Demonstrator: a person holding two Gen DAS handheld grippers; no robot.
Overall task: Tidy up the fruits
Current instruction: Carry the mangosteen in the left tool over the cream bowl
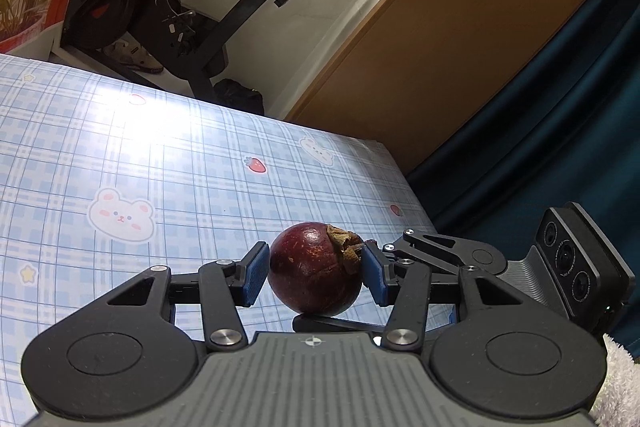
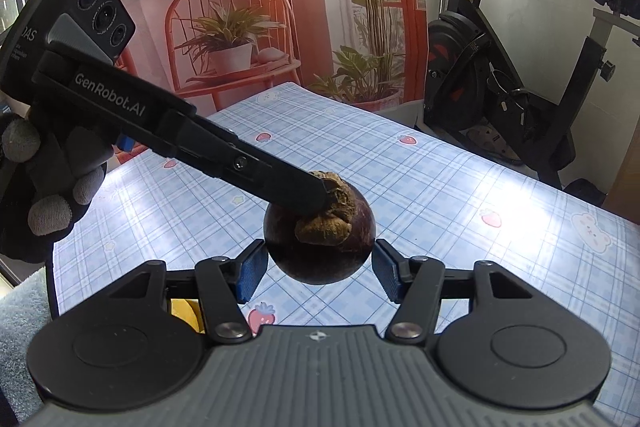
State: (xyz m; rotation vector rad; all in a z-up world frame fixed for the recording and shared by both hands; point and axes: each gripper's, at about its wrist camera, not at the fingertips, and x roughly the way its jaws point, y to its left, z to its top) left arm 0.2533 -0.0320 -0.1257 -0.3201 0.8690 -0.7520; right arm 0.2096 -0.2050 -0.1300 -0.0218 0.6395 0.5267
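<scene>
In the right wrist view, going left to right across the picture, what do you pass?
Gloved hand → other gripper's camera block → printed chair backdrop → mangosteen → exercise bike.

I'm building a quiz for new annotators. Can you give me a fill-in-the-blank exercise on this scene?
1. The left gripper holds a dark purple fruit, a ___.
2. Its pads are coloured ___.
3. The checked tablecloth is printed with bears, stars and ___.
4. The black machine beyond the table is an exercise ___.

Missing words: mangosteen; blue; strawberries; bike.
</scene>
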